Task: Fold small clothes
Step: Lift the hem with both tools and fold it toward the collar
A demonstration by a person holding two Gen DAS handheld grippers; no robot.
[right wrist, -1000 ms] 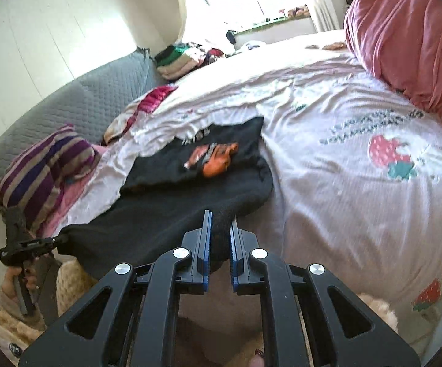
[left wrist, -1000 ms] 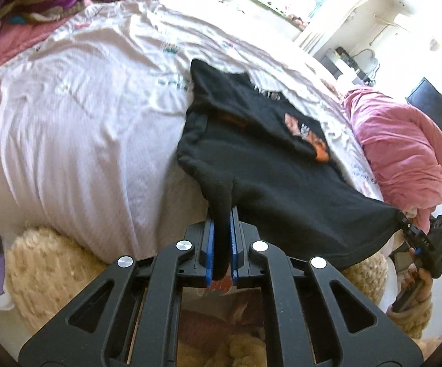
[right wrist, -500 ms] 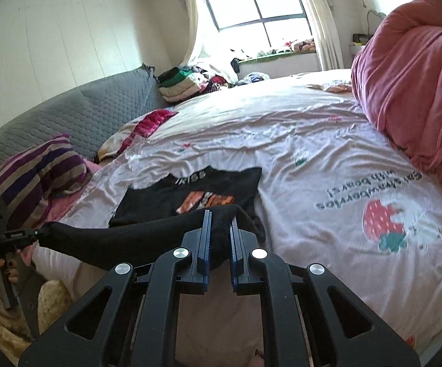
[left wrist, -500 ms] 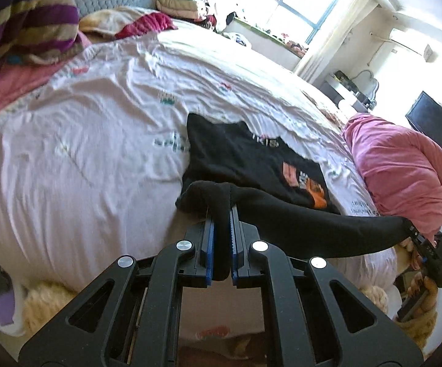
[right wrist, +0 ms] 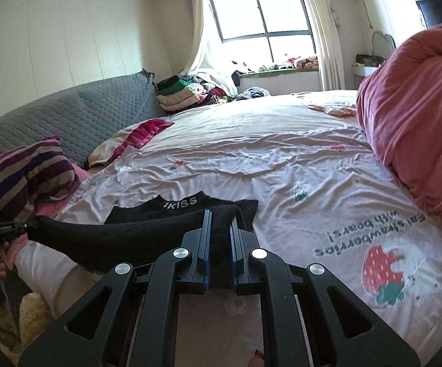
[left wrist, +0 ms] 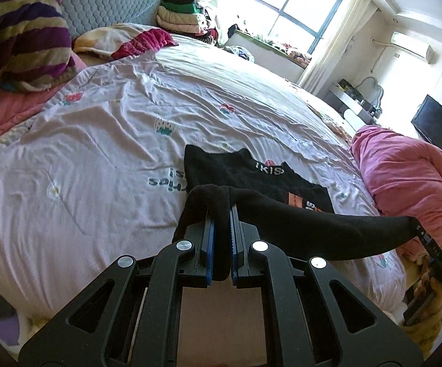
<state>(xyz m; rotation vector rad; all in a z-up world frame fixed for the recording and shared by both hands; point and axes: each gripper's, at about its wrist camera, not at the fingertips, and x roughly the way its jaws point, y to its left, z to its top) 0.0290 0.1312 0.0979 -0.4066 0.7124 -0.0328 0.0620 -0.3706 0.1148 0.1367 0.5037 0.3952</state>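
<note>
Left tongs [left wrist: 220, 214] clamped on one corner of black shirt [left wrist: 297, 214], right tongs [right wrist: 220, 223] clamped on the other. Hem stretched taut between them, lifted off bed [left wrist: 98, 153]. Collar end with white lettering flat on the sheet. Pink duvet [right wrist: 420, 122] heaped to the right, striped pillow [left wrist: 22, 46] far left.

Black top [left wrist: 282, 183] with white neck lettering and orange print, far part lying flat on the bed [left wrist: 98, 159], near hem lifting off it, stretching taut, both corners being held up.
</note>
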